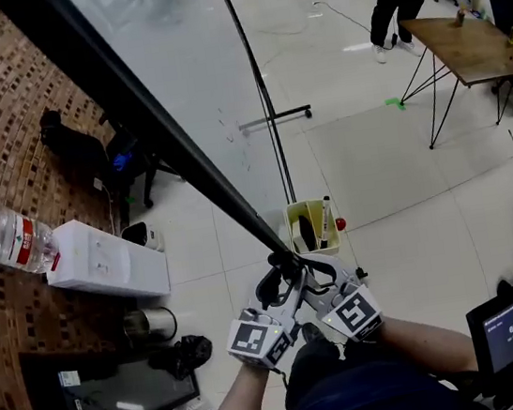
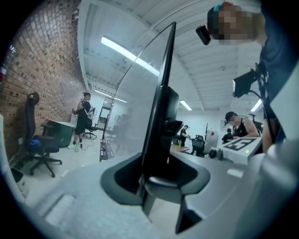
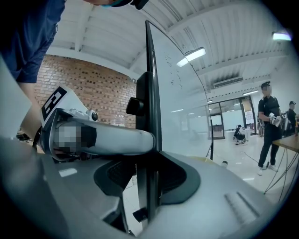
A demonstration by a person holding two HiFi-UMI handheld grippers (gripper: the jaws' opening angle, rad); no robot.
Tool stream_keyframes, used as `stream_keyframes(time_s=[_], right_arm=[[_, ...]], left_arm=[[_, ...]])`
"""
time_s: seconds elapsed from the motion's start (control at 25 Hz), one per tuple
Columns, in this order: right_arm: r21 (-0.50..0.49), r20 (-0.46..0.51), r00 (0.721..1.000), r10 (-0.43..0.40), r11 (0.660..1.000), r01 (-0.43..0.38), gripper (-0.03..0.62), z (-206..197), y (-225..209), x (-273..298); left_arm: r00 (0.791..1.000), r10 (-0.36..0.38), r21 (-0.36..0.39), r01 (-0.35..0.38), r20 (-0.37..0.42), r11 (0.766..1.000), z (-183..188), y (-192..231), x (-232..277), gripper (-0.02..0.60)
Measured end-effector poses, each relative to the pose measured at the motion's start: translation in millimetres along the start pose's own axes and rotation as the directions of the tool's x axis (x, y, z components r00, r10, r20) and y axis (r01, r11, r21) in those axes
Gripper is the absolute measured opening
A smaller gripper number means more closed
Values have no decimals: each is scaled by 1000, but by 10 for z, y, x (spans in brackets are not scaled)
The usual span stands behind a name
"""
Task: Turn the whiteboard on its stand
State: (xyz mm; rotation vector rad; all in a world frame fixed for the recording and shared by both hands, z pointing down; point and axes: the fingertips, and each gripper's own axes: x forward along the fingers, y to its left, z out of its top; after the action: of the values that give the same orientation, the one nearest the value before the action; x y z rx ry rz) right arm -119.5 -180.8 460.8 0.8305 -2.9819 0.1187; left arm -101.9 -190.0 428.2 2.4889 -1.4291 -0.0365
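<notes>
Clamping the black end frame of the whiteboard [image 1: 152,119], the left hand-held gripper [image 1: 274,289] and the right hand-held gripper [image 1: 316,278] sit side by side, each closed on that edge from its own side. The board stands upright on its stand [image 1: 267,118], running from the near centre away to the far left. It looks large, stiff and fairly heavy, with a smooth, slippery face. The rigid frame edge is therefore the sensible hold, and the board probably needs a slow, steady swing.
</notes>
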Motion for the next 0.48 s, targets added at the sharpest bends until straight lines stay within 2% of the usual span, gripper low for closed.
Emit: stream_keyframes(time_s=[0.08,0.28,0.4,0.48], right_arm=[[-30,-21,1000,2,1000,-3,153,-52,49,-67],[-8,-32,999,3,1000,-3,152,-57,178,-259],[-31,-46,999,-24,999,23,152,-41,207,-455],[-28,-42,998,-38,999,36,152,-9,262,-534]], left_arm=[[1000,8,-23,-8,-7,1000,-32,-60,-63,183],[1000,-1,-31,1,-5,1000,-101,-248,-189,183],[999,-31,-35,31,-17,999,-136,-433,-250,183],[997,-71,-32,72,33,997,-149,-521,-299,183]])
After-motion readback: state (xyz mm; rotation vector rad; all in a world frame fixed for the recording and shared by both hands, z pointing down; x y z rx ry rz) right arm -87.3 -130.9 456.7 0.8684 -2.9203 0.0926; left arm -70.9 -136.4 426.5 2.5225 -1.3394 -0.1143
